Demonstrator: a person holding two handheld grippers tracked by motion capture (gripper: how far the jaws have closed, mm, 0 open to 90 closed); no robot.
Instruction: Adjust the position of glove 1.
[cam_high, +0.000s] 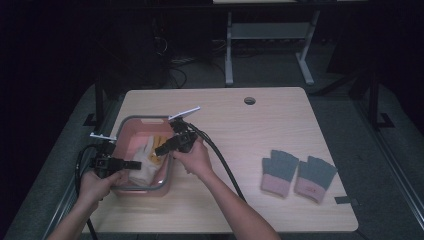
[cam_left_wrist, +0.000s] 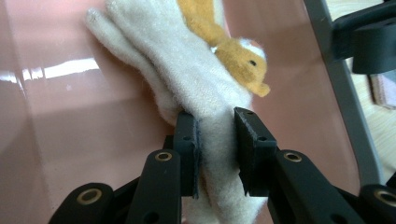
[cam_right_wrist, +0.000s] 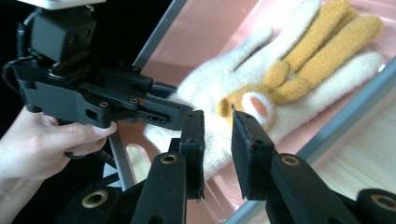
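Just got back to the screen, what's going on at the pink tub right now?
A person works two grippers over the pink tub. The left gripper is shut on the cuff end of a cream glove lying in the tub with an orange glove. The right gripper hangs open above them, holding nothing. Two grey gloves lie apart on the table.

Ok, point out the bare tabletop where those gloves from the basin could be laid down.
Free: the light wooden tabletop between the pink plastic basin and the grey-and-pink fingerless gloves, plus the far strip by the round cable hole. Crowded: inside the basin, around both tongs.
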